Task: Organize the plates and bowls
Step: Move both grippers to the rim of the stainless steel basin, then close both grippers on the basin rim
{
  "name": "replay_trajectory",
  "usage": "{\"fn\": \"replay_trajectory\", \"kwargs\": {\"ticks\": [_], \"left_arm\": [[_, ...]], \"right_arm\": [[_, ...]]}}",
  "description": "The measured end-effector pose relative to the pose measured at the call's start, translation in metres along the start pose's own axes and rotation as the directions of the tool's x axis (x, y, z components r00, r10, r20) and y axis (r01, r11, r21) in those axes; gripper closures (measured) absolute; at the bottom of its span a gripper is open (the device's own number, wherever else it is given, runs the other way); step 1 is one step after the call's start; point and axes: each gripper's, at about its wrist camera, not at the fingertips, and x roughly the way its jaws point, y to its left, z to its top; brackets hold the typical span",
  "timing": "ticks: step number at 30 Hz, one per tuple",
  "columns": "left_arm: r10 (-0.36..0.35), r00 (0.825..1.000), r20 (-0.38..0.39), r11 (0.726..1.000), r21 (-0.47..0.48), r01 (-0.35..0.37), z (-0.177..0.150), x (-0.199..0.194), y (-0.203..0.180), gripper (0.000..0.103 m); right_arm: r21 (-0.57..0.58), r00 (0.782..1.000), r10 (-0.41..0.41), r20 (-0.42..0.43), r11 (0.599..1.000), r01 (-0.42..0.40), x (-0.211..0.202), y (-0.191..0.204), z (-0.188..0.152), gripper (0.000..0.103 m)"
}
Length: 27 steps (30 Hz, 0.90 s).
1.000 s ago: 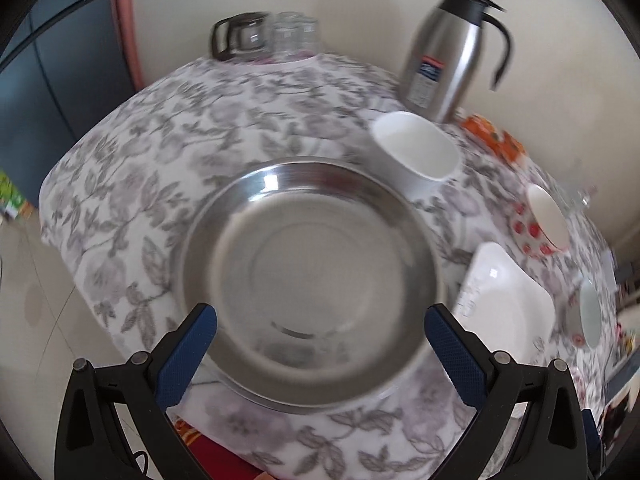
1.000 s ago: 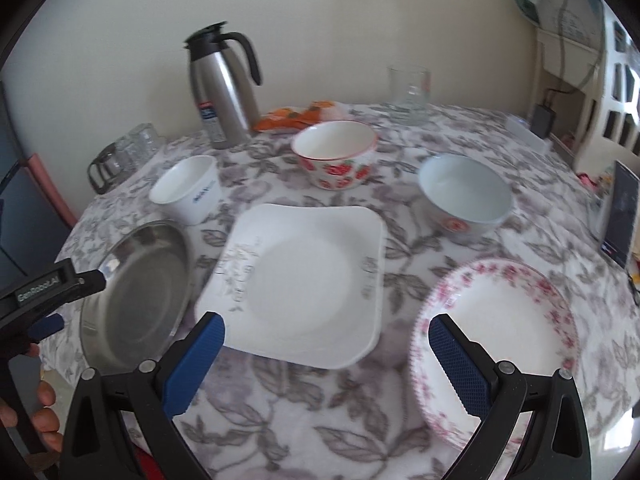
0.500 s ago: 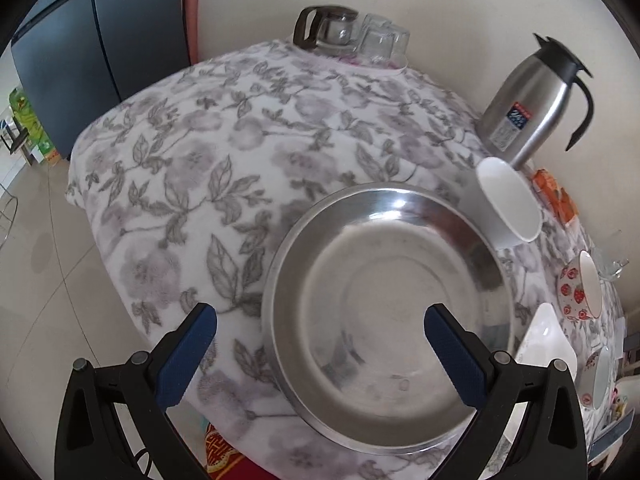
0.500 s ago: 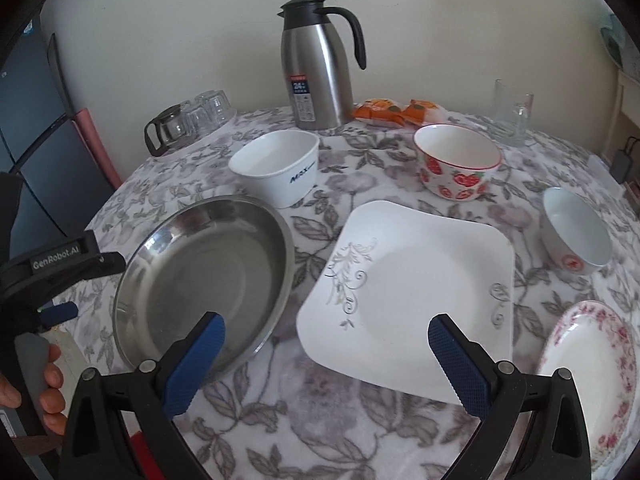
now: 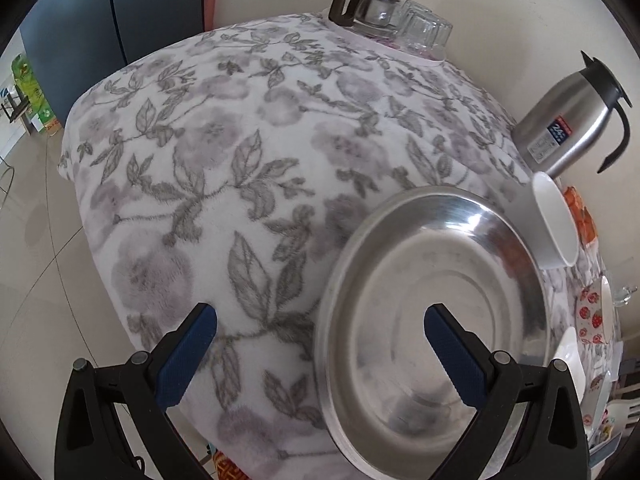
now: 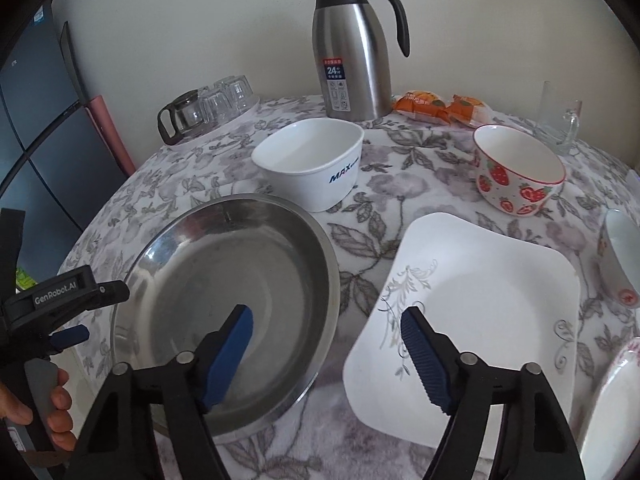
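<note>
**Mia:** In the left wrist view, what is hard to see?

**Ben:** The right edge is squashed. The white tub [image 5: 556, 220] looks thin and bent there. The strawberry bowl [image 5: 592, 314] is only a sliver. The square plate [image 5: 570, 356] is just a white corner behind the big metal pan [image 5: 432, 320].

**Mia:** And the left gripper [image 5: 320, 320]?

**Ben:** Its jaws are spread wide and hold nothing. One blue pad hangs over the tablecloth [image 5: 220, 152], the other over the pan. I cannot tell if they touch anything.

**Mia:** What shows only here?

**Ben:** The floor, and the cloth drooping over the table edge. The cloth looks soft and fuzzy, with gray leaves.

**Mia:** Now the right wrist view.

**Ben:** Here the square plate [image 6: 480, 300] is nearly whole. It is white with gray swirls and lies just beside the metal pan [image 6: 224, 280]. The white tub [image 6: 312, 160] sits behind them, near the shiny steel jug [image 6: 352, 60]. The strawberry bowl [image 6: 520, 180] is round. Another bowl [image 6: 618, 260] is cut off at the right edge, and a pink-edged plate [image 6: 616, 392] peeks in low down.

**Mia:** And the right gripper [image 6: 326, 324]?

**Ben:** Open too, with nothing in it. One pad is over the pan, one over the square plate. The left gripper [image 6: 68, 320] shows at the far left, with fingers [image 6: 56, 412] around its handle.

**Mia:** Anything else?

**Ben:** Clear glasses [image 6: 224, 100], orange snack packs [image 6: 440, 108] and a glass mug [image 6: 558, 124] at the back.
</note>
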Motion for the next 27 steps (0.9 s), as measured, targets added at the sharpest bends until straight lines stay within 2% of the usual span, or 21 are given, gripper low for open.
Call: {"fn": "replay_trajectory", "kwargs": {"ticks": [6, 14, 21, 24, 27], "left_arm": [[-0.033, 0.999, -0.011, 0.999, 0.005, 0.033, 0.005, 0.010, 0.002, 0.000], [-0.049, 0.999, -0.024, 0.998, 0.026, 0.050, 0.007, 0.022, -0.002, 0.000], [-0.055, 0.997, -0.046, 0.998, 0.030, 0.057, 0.006, 0.033, -0.002, 0.001], [-0.057, 0.997, -0.048, 0.998, 0.038, 0.059, 0.005, 0.035, -0.003, 0.010], [-0.061, 0.997, -0.045, 0.997, 0.045, 0.063, 0.005, 0.034, -0.004, 0.011]], "right_arm": [[0.034, 0.999, 0.014, -0.030, 0.999, -0.013, 0.018, -0.004, 0.007, 0.047], [0.047, 0.998, 0.021, -0.056, 0.999, -0.018, 0.034, -0.009, 0.008, 0.063], [0.044, 0.998, 0.015, -0.064, 0.999, -0.013, 0.043, -0.010, 0.008, 0.071], [0.051, 0.998, 0.023, -0.066, 0.999, -0.020, 0.044, -0.010, 0.009, 0.073], [0.044, 0.997, 0.031, -0.064, 0.999, -0.029, 0.043, -0.006, 0.010, 0.073]]}}
